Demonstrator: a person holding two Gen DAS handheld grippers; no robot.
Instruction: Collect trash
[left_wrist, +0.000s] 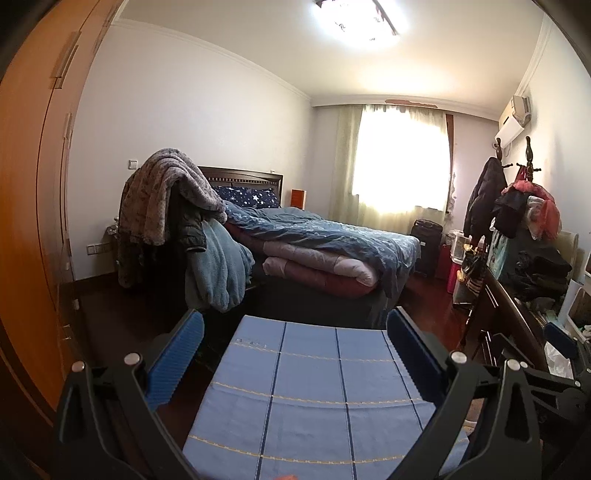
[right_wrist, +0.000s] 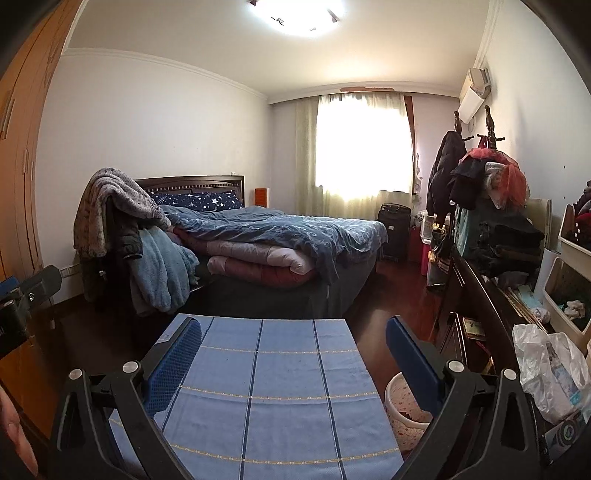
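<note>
Left gripper (left_wrist: 295, 343) fingers spread wide, empty, right gripper (right_wrist: 293, 349) fingers likewise, both over blue checked desk (right_wrist: 280, 387), wastebasket (right_wrist: 400, 406) lower right, plastic bag (right_wrist: 546, 369) far right.

Table (right_wrist: 266, 387) in front, bed (right_wrist: 288, 236) behind it — waste basket (right_wrist: 400, 410) right of the table (dresser (right_wrist: 480, 295) beyond).

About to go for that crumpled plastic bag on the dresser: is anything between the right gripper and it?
Nothing visible blocks it. The right gripper hangs open above the blue checked cloth, and the plastic bag lies to its right on the dark dresser. The waste basket sits lower, between table and dresser.
</note>
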